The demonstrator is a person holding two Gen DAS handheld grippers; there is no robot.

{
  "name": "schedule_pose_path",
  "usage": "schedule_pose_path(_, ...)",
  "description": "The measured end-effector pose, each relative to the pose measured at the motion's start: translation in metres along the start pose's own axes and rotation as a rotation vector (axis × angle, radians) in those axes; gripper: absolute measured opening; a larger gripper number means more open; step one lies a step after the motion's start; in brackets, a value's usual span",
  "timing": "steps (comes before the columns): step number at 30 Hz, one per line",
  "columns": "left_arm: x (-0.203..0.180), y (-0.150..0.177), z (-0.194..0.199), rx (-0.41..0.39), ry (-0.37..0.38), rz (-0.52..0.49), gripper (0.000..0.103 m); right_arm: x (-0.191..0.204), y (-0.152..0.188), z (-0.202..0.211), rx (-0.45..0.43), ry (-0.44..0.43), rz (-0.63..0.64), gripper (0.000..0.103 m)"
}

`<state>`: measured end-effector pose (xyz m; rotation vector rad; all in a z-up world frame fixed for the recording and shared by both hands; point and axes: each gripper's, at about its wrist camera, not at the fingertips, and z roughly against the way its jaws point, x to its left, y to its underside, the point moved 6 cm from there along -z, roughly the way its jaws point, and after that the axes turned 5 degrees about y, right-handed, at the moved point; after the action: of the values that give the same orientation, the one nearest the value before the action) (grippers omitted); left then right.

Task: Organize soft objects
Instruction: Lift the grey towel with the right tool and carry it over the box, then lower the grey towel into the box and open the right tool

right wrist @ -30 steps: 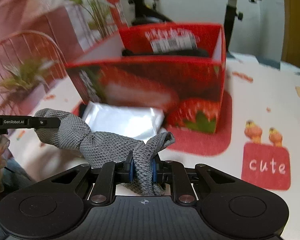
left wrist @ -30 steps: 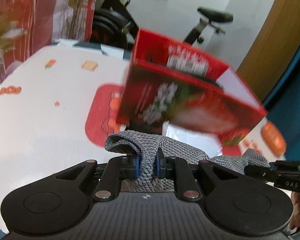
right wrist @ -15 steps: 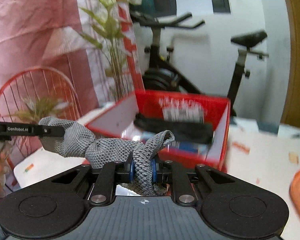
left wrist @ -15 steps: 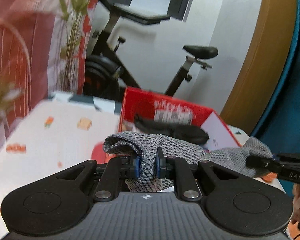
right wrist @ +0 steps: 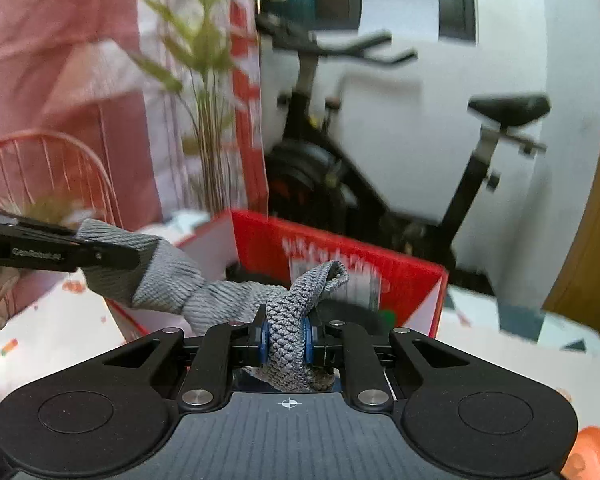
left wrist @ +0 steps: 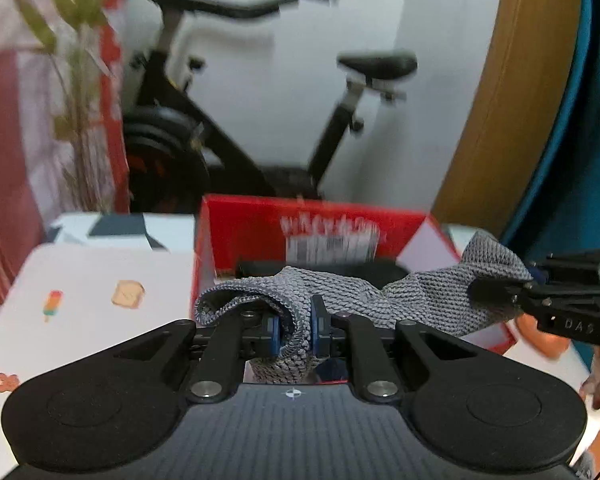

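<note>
A grey knitted cloth (left wrist: 352, 292) hangs stretched in the air between both grippers. My left gripper (left wrist: 295, 330) is shut on one end of it. My right gripper (right wrist: 286, 334) is shut on the other end (right wrist: 288, 320). In the left wrist view the right gripper (left wrist: 540, 292) shows at the right edge; in the right wrist view the left gripper (right wrist: 60, 252) shows at the left edge. The cloth is held above the near rim of an open red box (left wrist: 252, 224), also in the right wrist view (right wrist: 404, 280). A dark item (left wrist: 260, 269) lies inside the box.
The box stands on a white table with cartoon prints (left wrist: 100, 280). An orange object (right wrist: 588, 452) lies at the table's right. Behind the table are an exercise bike (left wrist: 220, 140), a potted plant (right wrist: 204, 120) and a pink curtain (right wrist: 60, 80).
Both grippers have risen with the cloth between them, from low beside the box to above its open top. The box interior came into view. Both grips stayed shut.
</note>
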<state>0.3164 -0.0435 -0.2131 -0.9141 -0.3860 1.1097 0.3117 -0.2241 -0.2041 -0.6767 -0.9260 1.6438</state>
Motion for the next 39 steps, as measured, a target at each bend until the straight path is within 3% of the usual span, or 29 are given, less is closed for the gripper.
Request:
schedule_pose_path(9,0.000,0.009,-0.058,0.237,0.050,-0.052,0.015,0.001,0.019,-0.063,0.249,-0.011,0.008,0.015)
schedule_pose_path(20,0.003,0.023,-0.096,0.403,0.029,-0.090,0.015,-0.003,0.029,-0.104,0.402,-0.016,0.020,0.015)
schedule_pose_path(31,0.006,0.023,-0.117,0.439,0.012,-0.123,0.016,-0.018,0.041,-0.117,0.461,0.003,-0.021,0.015)
schedule_pose_path(36,0.010,0.016,-0.108,0.406,0.005,-0.143,0.040,-0.018,0.042,-0.113,0.452,0.020,0.013,0.015)
schedule_pose_path(39,0.011,0.009,-0.099,0.373,0.020,-0.140,0.049,-0.017,0.043,-0.113,0.456,0.029,0.035,0.015)
